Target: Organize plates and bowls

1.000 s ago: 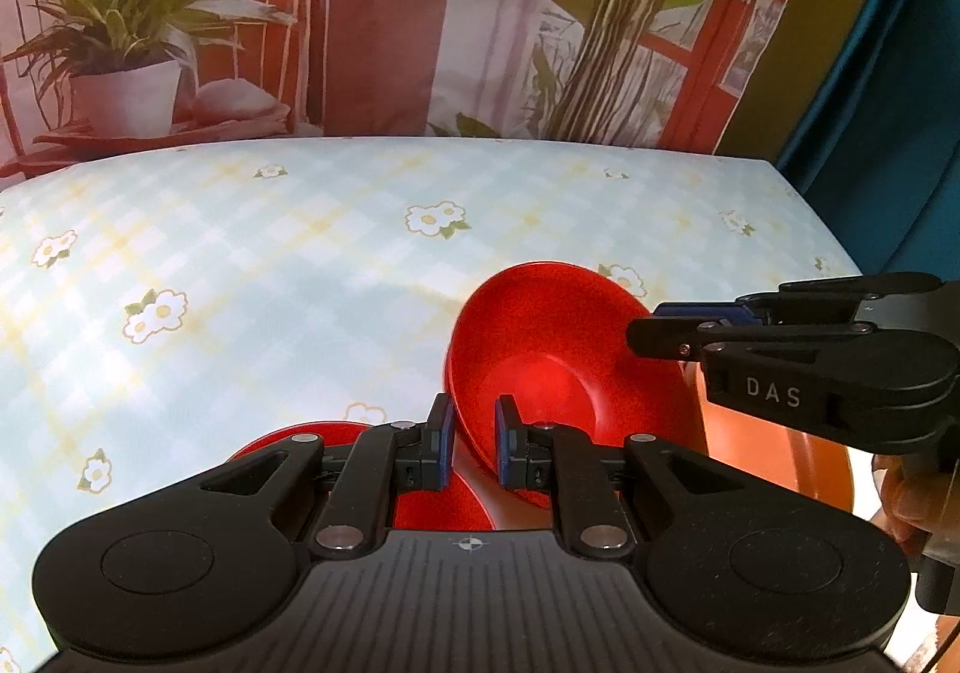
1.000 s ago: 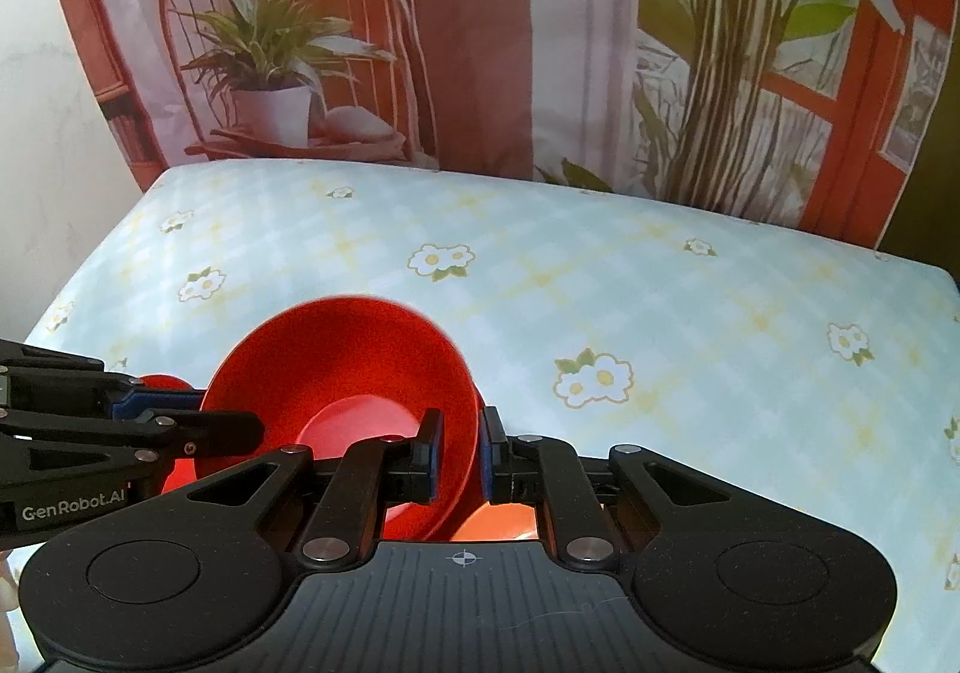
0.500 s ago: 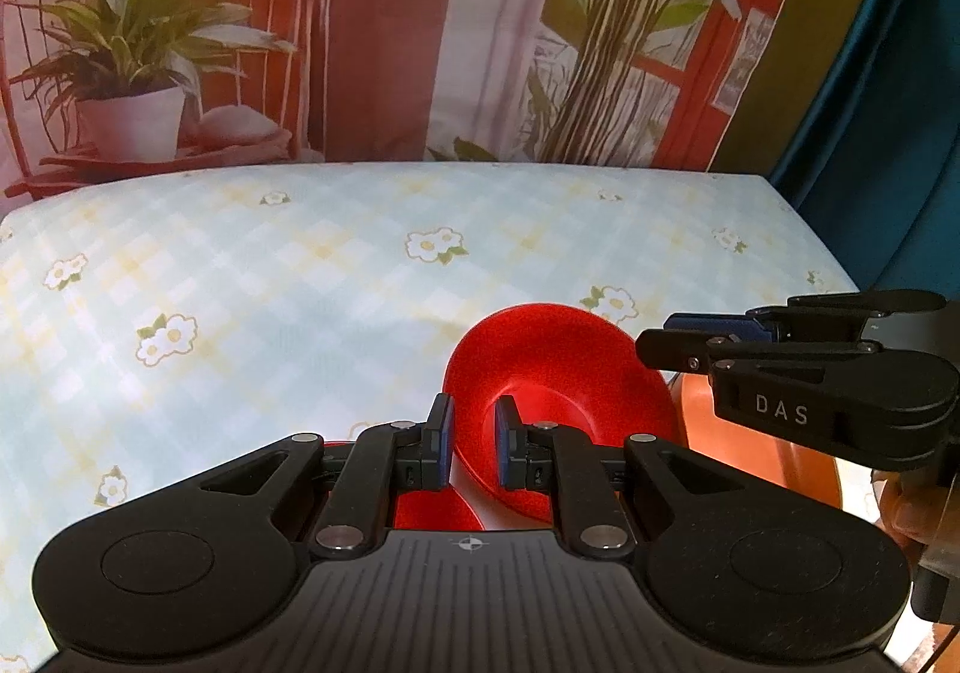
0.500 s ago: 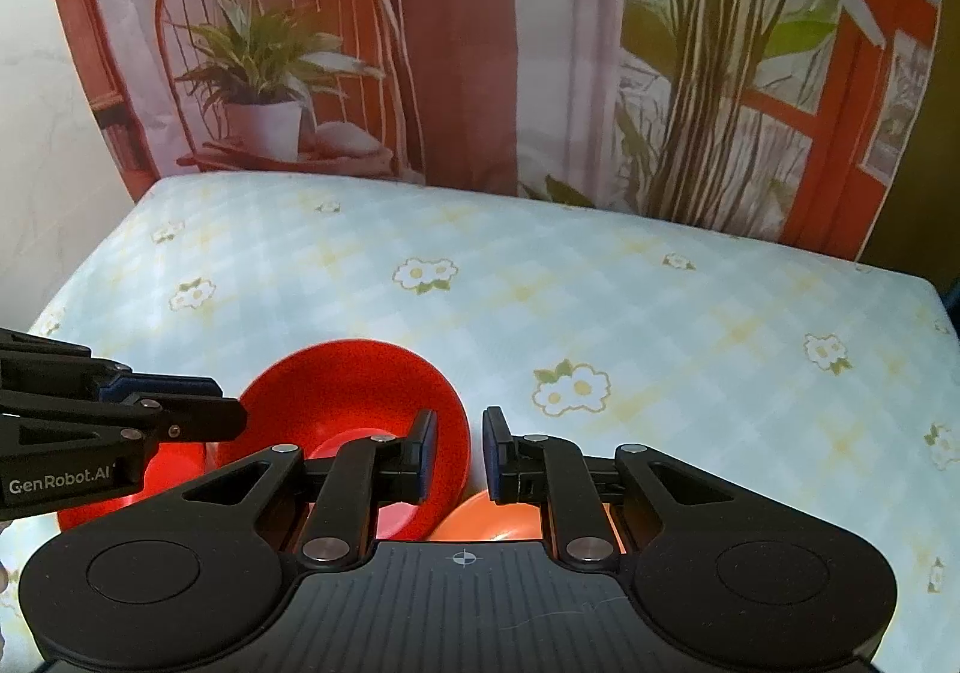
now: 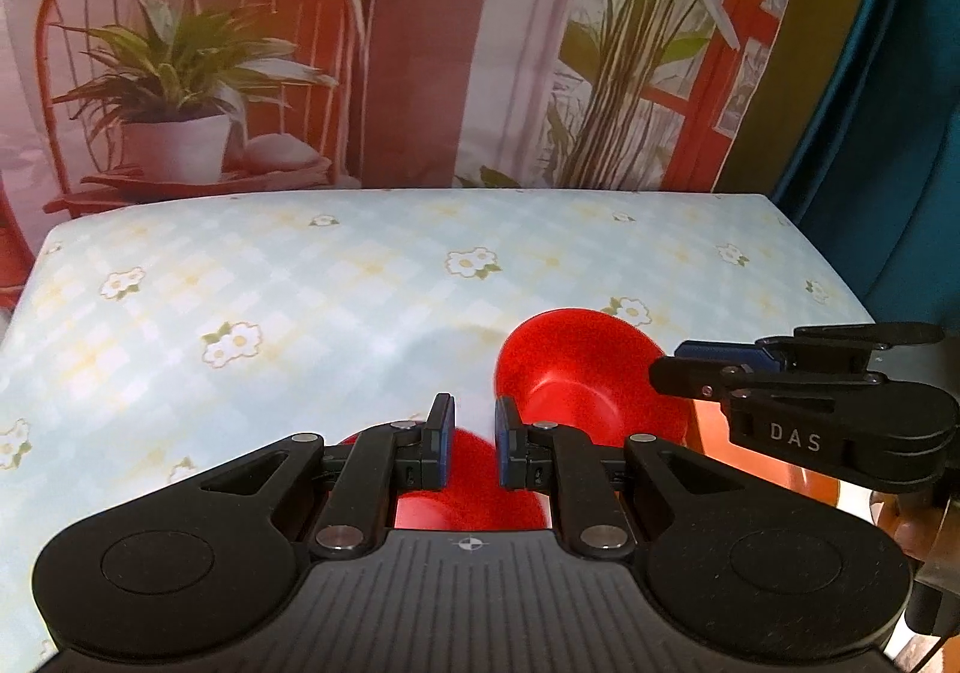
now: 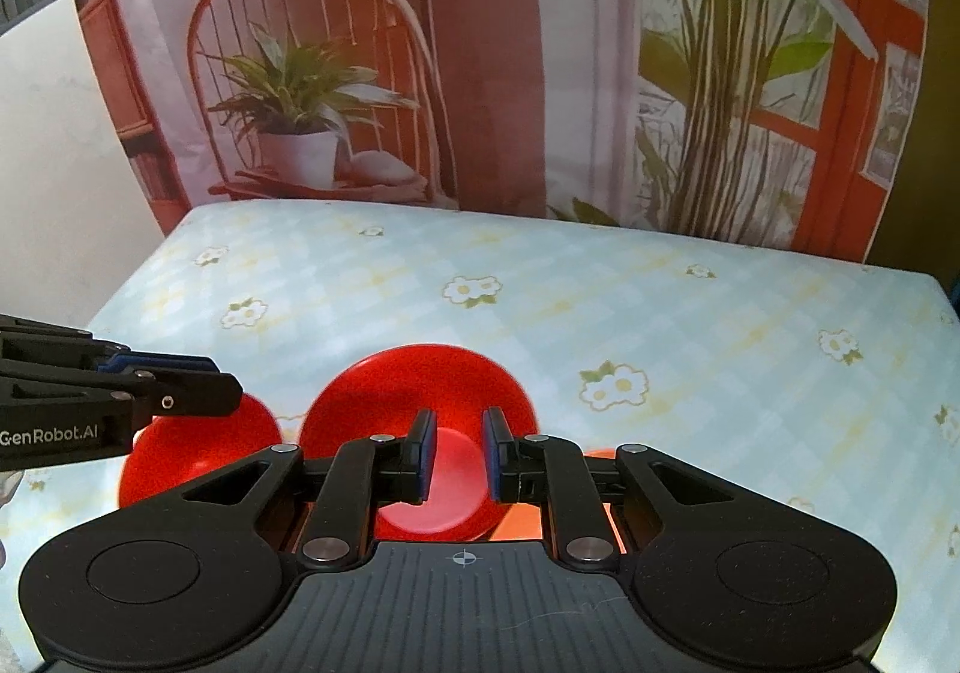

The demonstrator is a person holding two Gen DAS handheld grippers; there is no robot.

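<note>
A red bowl (image 6: 420, 391) sits on an orange plate (image 6: 516, 523) near the table's front edge; it also shows in the left wrist view (image 5: 576, 373). My right gripper (image 6: 457, 454) is open just above the bowl, touching nothing. A red plate (image 6: 192, 451) lies to the bowl's left; it also shows in the left wrist view (image 5: 468, 487) below my left gripper (image 5: 473, 445), which is open and empty. The right gripper's fingers (image 5: 720, 367) reach in from the right in the left wrist view.
The table (image 5: 360, 277) has a pale blue checked cloth with white flowers. A printed backdrop (image 6: 480, 72) of plants and a chair hangs behind its far edge. A dark teal curtain (image 5: 888, 132) hangs at the right.
The right gripper has let go of the red bowl's rim and opened. The bowl has settled from tilted to level on the orange plate. Both grippers have pulled back and up.
</note>
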